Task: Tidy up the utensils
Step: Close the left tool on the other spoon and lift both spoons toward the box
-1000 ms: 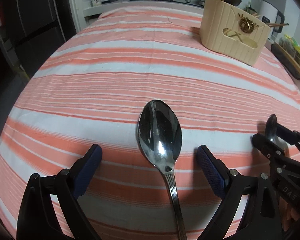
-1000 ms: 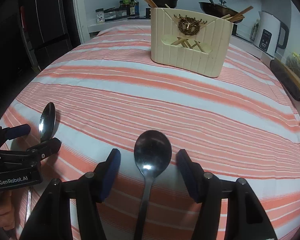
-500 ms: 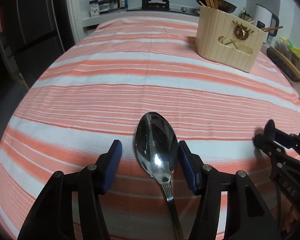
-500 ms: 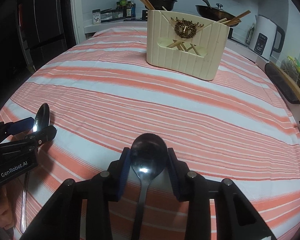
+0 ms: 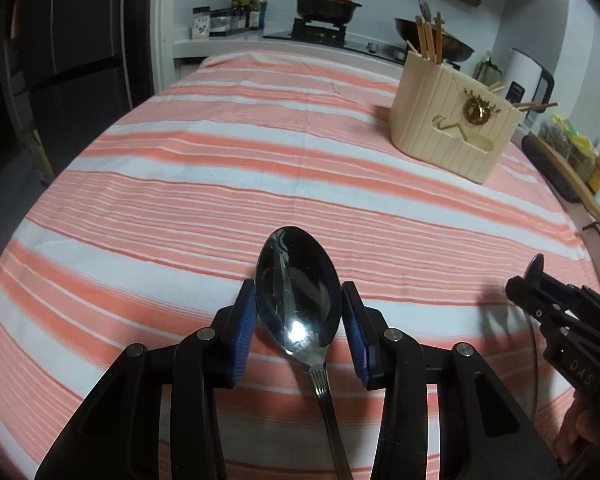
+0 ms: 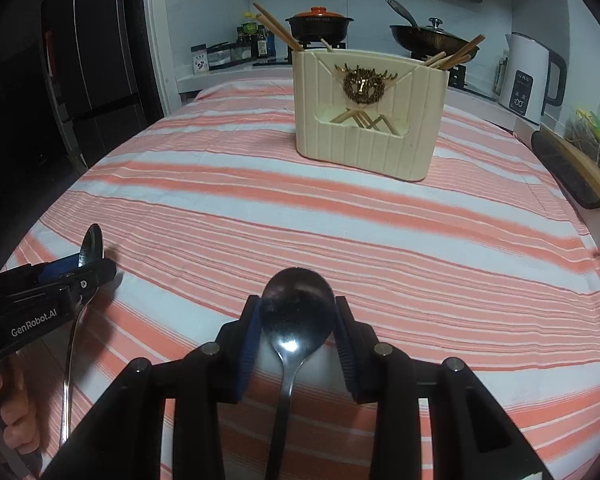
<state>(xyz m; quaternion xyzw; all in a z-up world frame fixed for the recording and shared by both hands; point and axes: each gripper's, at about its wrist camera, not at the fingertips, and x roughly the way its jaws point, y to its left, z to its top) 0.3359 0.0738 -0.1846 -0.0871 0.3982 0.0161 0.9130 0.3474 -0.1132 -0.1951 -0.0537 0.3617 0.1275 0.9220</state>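
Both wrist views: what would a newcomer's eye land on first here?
First, the two spoons: the left gripper has its blue fingers closed on the bowl of a shiny steel spoon, and the right gripper likewise pinches a darker spoon. Next, the cream utensil holder with chopsticks, standing farther back on the striped tablecloth.
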